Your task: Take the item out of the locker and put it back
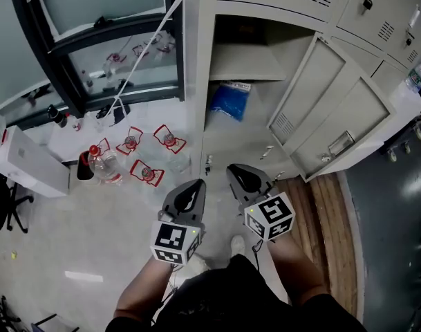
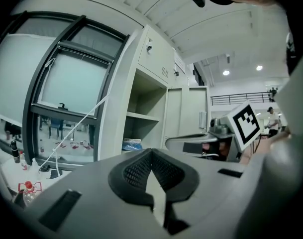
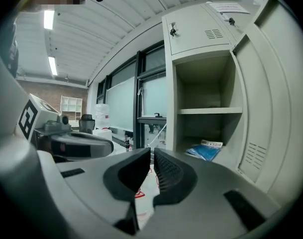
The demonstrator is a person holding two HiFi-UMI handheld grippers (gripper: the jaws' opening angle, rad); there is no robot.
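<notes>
A blue plastic bag (image 1: 230, 100) lies on the floor of the open locker compartment (image 1: 246, 61), under its shelf; the same blue bag (image 2: 132, 145) shows in the left gripper view, and the bag (image 3: 207, 151) also in the right gripper view. Both grippers hover side by side in front of the locker, well short of the bag. My left gripper (image 1: 191, 187) has its pads meeting at the tips (image 2: 151, 151), empty. My right gripper (image 1: 242, 176) shows a narrow slit between its pads (image 3: 152, 156), with nothing in it.
The locker door (image 1: 314, 88) swings open to the right, and another open door (image 1: 341, 133) hangs beside it. Several water bottles (image 1: 137, 154) with red labels stand on the floor to the left. A white box (image 1: 27, 161) and a black chair (image 1: 3, 203) sit far left.
</notes>
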